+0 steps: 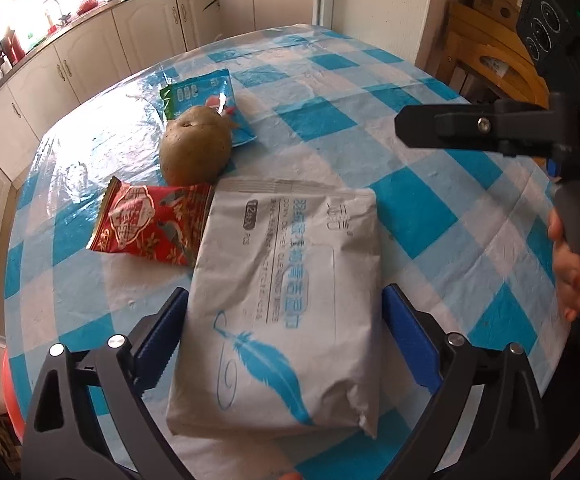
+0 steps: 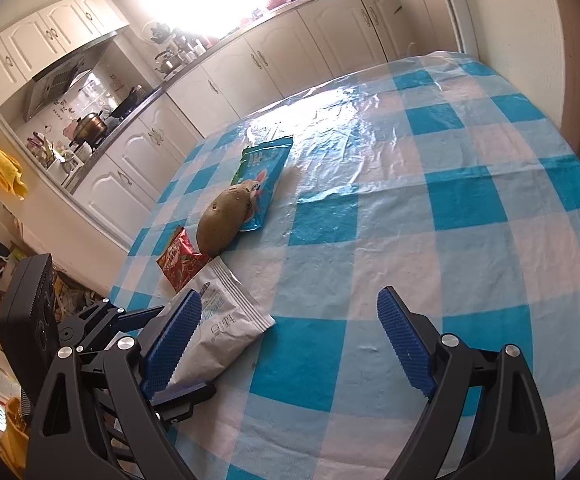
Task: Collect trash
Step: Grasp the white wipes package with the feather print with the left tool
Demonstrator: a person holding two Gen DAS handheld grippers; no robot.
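The left gripper [image 1: 284,344] stands spread wide, its blue pads on either side of a white wipes packet [image 1: 286,312] but, as far as the view shows, not pressing it — released, not grasping. The packet is a soft, plump pouch, pale grey-white with a blue feather printed near its close end and blue lettering across the middle; it lies flat at the near left of the table [image 1: 430,216]. Its far corner overlaps a red snack wrapper [image 1: 150,224], crinkled and patterned. Beyond that sits a brown potato [image 1: 196,150], resting against a blue-green snack packet [image 1: 206,100]. The right gripper [image 2: 290,340] hangs open over bare blue-and-white checked cloth — nothing between its pads.
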